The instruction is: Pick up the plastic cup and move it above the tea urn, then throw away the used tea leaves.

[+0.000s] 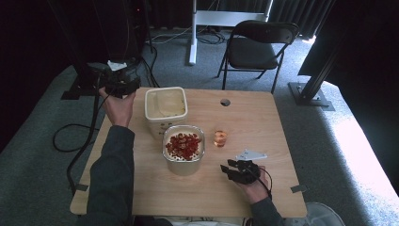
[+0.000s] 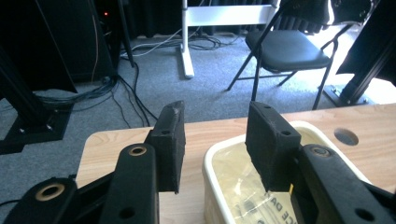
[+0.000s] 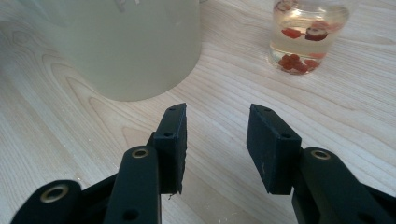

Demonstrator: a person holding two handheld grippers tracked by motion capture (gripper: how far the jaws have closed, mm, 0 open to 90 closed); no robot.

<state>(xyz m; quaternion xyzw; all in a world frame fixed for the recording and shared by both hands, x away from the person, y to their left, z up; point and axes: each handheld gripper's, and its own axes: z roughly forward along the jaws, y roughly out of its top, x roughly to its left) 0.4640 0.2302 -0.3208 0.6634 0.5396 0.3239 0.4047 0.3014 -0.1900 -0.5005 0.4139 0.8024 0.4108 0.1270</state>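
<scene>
A pale container of red pieces (image 1: pixel 184 147) stands mid-table, and its wall (image 3: pixel 126 42) rises just ahead of my right gripper (image 3: pixel 216 140). A small glass (image 1: pixel 220 137) of clear liquid with red bits (image 3: pixel 306 32) stands to its right. Behind them is an empty cream tub (image 1: pixel 165 108) holding a clear bag (image 2: pixel 247 182). My right gripper (image 1: pixel 233 168) rests low over the table near the front, open and empty. My left gripper (image 1: pixel 121 86) hangs above the table's far left corner, open, with one jaw over the tub's rim (image 2: pixel 210 158).
A black folding chair (image 1: pixel 258 44) and a white stand (image 1: pixel 193 33) are on the carpet beyond the table. Cables (image 1: pixel 70 136) trail off the left edge. A round hole (image 1: pixel 225 102) marks the tabletop's far side. Bare wood lies right of the glass.
</scene>
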